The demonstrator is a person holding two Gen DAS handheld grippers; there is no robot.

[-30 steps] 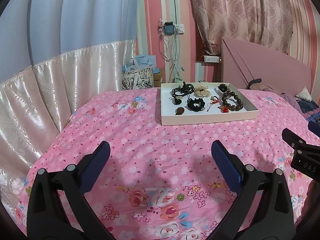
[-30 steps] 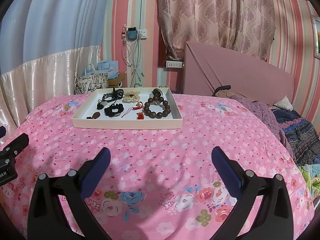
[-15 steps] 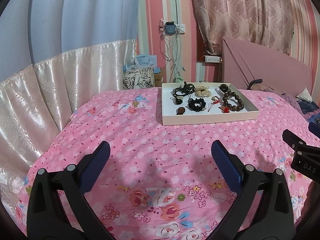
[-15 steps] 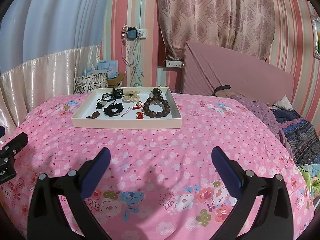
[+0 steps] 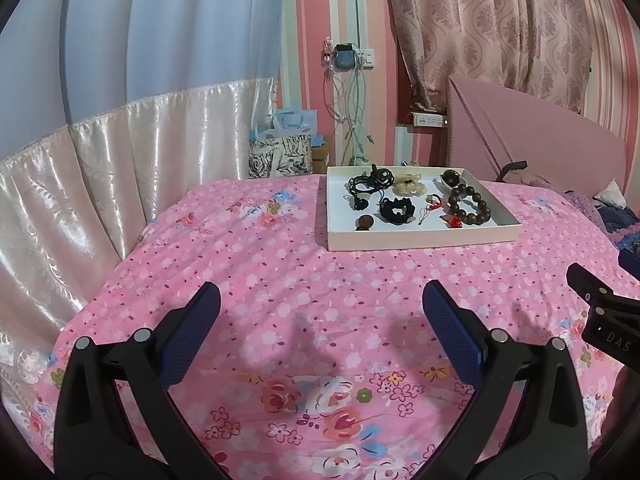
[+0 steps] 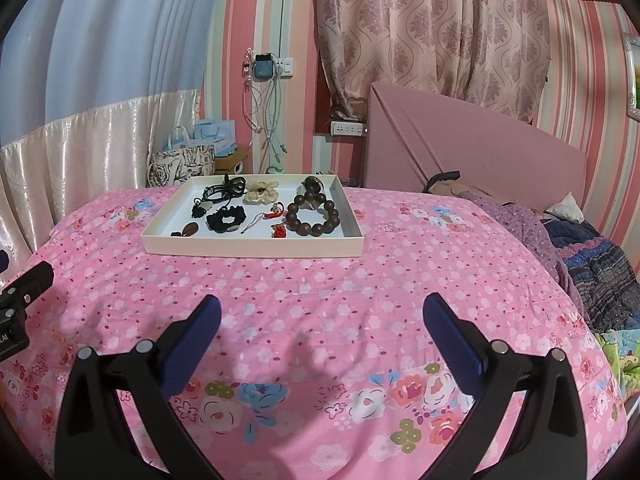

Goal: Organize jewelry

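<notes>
Left tongs (image 5: 320, 316): spread wide, nothing between the blue pads, held above the bed (image 5: 280, 280) near its front edge. Right tongs (image 6: 320, 320): likewise spread wide and empty, over the same pink floral cover. Each tool shows at the margin of the other's view, so the two are side by side and apart.

Beyond both, well clear of the pads, a shallow white tray (image 6: 252, 246) lies flat on the bed. All jewelry is inside it. Contents, front to back in the right view: a small brown pendant (image 6: 190, 229) at the front left; a black scrunchie (image 6: 227, 218) beside it; a red charm (image 6: 279, 232) on a thin cord; a dark wooden bead bracelet (image 6: 314, 216) at the right. Behind these: a black cord necklace (image 6: 220, 194) at the back left, a cream flower piece (image 6: 262, 192) in the middle, and a dark round item (image 6: 312, 184) at the back right, type not discernible.

Behind the bed: a patterned bag (image 6: 180, 164), a headboard (image 6: 480, 152) and a curtain (image 6: 432, 28).
</notes>
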